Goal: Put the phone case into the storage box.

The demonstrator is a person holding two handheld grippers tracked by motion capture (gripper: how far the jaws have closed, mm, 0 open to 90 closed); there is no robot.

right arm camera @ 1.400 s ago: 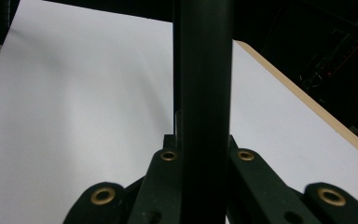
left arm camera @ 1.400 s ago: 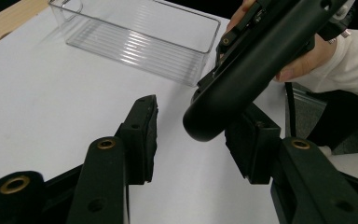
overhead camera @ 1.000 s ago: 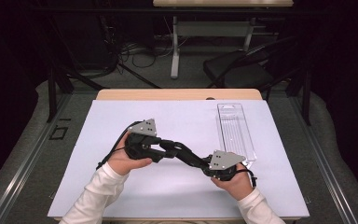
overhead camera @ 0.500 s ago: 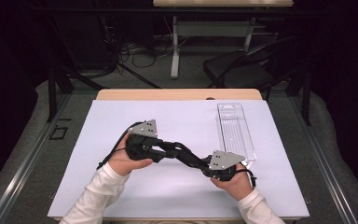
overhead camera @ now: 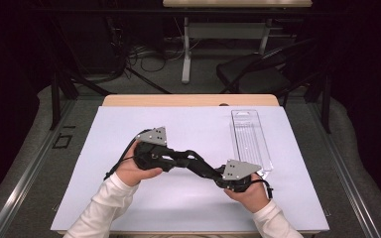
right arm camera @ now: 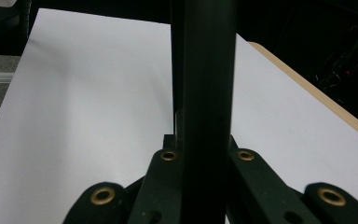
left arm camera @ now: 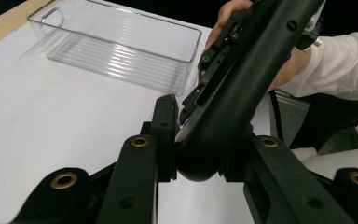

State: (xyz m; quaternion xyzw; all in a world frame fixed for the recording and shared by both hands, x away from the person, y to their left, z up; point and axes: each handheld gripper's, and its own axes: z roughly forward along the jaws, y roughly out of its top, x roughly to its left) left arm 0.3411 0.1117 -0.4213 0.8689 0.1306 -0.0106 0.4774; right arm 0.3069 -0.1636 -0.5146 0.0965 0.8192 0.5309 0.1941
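A black bent bar (overhead camera: pixel 197 162) hangs just above the white sheet, spanning between my two grippers. My left gripper (overhead camera: pixel 181 157) has its jaws around the bar's rounded end (left arm camera: pixel 200 163). These jaws have just been closing, and both now touch the bar. My right gripper (overhead camera: pixel 214 173) is shut on the other end. In the right gripper view the bar (right arm camera: pixel 205 70) rises straight up between the jaws of the right gripper (right arm camera: pixel 204 150). In the left gripper view the bar (left arm camera: pixel 247 70) slants up to the person's right hand (left arm camera: pixel 289 70).
A clear plastic bin (overhead camera: pixel 250 139) stands empty on the right of the white sheet (overhead camera: pixel 178 208), close behind the right hand; it also lies ahead of the left gripper (left arm camera: pixel 121 46). The table's wooden far edge (overhead camera: pixel 188 100) shows. A dark chair (overhead camera: pixel 258 74) stands beyond the table.
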